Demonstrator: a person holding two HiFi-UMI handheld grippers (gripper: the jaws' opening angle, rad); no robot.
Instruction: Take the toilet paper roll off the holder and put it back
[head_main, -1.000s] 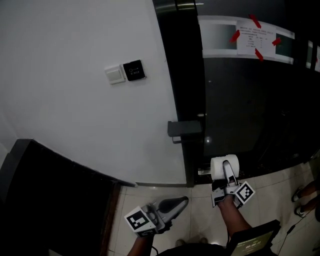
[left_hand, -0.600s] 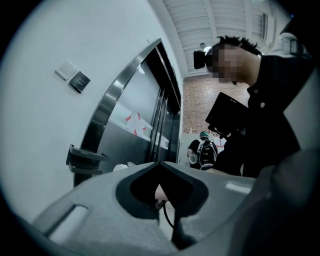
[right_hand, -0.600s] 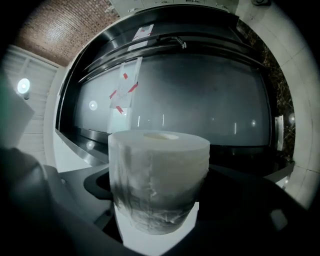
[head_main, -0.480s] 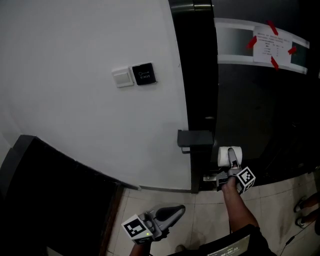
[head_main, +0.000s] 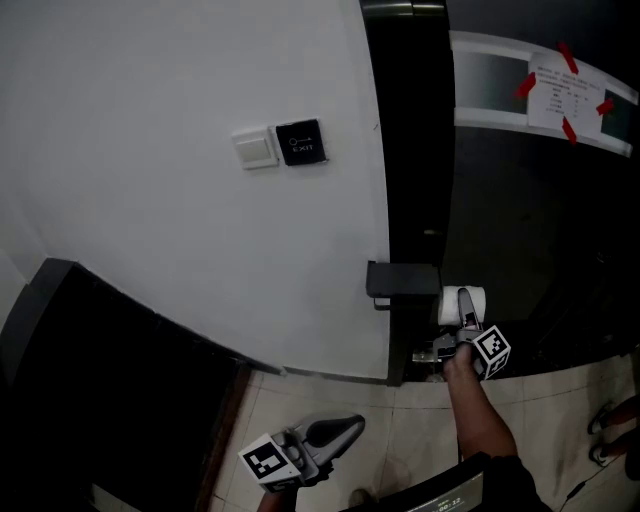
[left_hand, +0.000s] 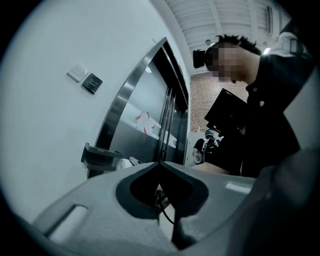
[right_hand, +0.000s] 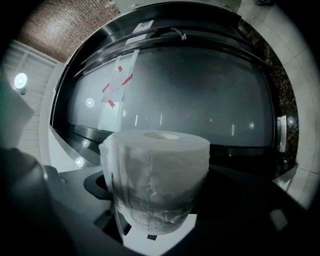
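My right gripper (head_main: 463, 312) is shut on a white toilet paper roll (head_main: 449, 308), one jaw on each side of it. The roll is held just right of the dark grey holder (head_main: 402, 279) on the black door frame; whether they touch I cannot tell. In the right gripper view the roll (right_hand: 157, 180) stands upright between the jaws of that gripper (right_hand: 159, 205) and fills the middle. Low over the tiled floor my left gripper (head_main: 356, 422) hangs shut and empty; in its own view the left gripper's (left_hand: 160, 163) tips meet, with the holder (left_hand: 100, 155) beyond them.
A white wall carries a light switch (head_main: 255, 148) and a black exit button (head_main: 300, 142). Right of the frame is a dark glass door with a notice (head_main: 562, 92) taped on in red. A dark panel (head_main: 90, 400) fills the lower left. Another person's feet (head_main: 610, 440) stand at the right edge.
My right gripper has carried the roll up and away from me, to right beside the holder. The left gripper has dropped lower in the head view.
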